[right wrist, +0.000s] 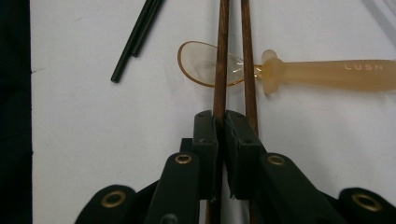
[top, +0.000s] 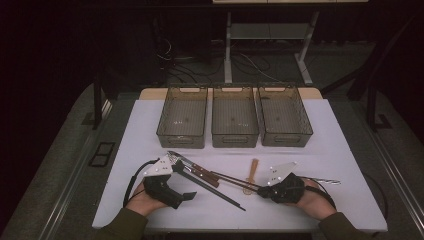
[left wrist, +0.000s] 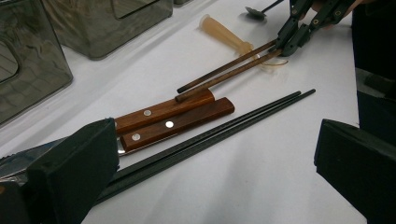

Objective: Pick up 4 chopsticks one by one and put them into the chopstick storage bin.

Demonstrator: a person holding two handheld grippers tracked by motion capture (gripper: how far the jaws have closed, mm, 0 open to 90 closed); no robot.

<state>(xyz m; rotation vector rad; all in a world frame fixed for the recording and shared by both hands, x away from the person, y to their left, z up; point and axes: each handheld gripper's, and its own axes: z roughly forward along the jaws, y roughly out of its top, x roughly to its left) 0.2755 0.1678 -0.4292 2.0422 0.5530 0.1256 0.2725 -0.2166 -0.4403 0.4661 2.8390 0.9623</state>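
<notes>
Two brown wooden chopsticks (top: 230, 180) lie slantwise across the middle of the white table (top: 330, 150). My right gripper (top: 261, 191) comes in from the right, and its jaws are shut on one brown chopstick (right wrist: 219, 70) near its end. The second chopstick (right wrist: 246, 56) runs just past the outside of the right jaw. Both cross over the bowl of an amber plastic spoon (right wrist: 327, 72). My left gripper (top: 184, 181) rests at the left with its jaws wide open. Its pads (left wrist: 70, 172) flank two wooden-handled knives (left wrist: 173, 119) and a pair of black chopsticks (left wrist: 224, 128), touching none of them.
Three empty smoky plastic bins (top: 182, 117) (top: 234, 117) (top: 285, 115) stand in a row at the back of the table. A metal spoon (top: 325, 181) lies by the right hand. The table's front edge is close below both hands.
</notes>
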